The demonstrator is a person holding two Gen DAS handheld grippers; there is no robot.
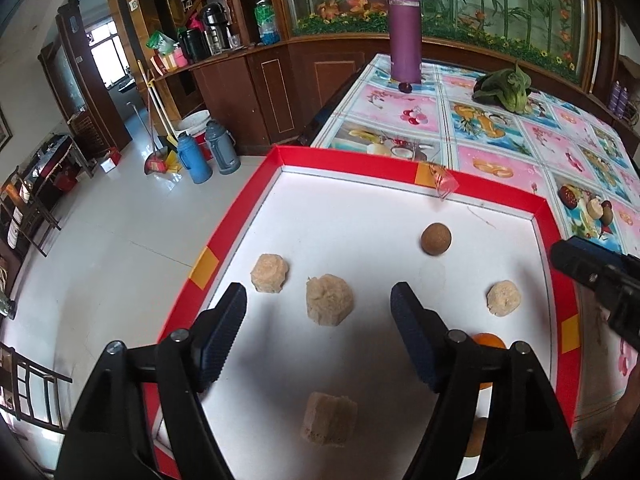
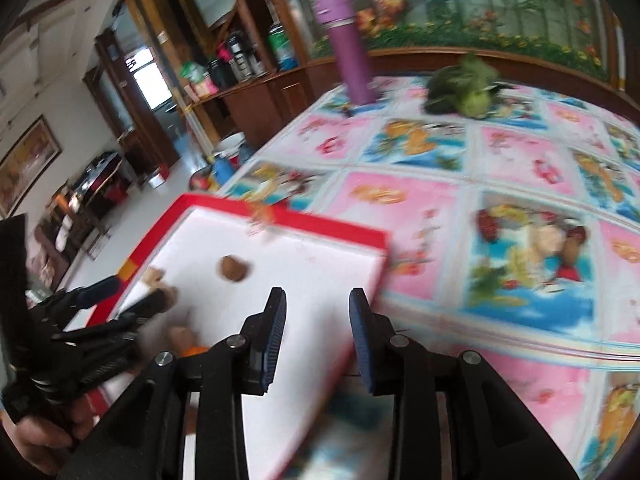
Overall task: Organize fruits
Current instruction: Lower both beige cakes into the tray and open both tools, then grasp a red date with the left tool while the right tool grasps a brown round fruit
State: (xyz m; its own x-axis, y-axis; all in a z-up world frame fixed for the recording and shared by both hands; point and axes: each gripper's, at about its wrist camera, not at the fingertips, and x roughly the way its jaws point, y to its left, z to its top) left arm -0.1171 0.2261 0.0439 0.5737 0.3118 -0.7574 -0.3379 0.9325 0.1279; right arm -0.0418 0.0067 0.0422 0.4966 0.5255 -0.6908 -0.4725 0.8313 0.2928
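Left gripper (image 1: 318, 312) hangs with jaws wide apart, empty, over the red-rimmed tray (image 1: 544, 216); pale fruit chunk (image 1: 330, 299) lies mid-frame between them; right gripper (image 2: 318, 312) jaws parted, empty.

I note a tall purple flask (image 1: 405, 32) upright on the patterned tablecloth (image 1: 500, 148). Leafy green cabbage (image 1: 505, 89) lies nearby. Two blue thermos jugs (image 1: 208, 154) stand on the floor.

left wrist view: looks steeply down, close over the red-rimmed tray (image 1: 408, 168), whose floor fills the space between and ahead of its jaws.
right wrist view: blurred, set lower, over the tray's (image 2: 280, 216) right edge.
shared: tray, purple bottle (image 1: 405, 28) (image 2: 348, 48) and leafy greens (image 1: 504, 88) (image 2: 464, 84) far ahead on the tabletop (image 1: 500, 136).
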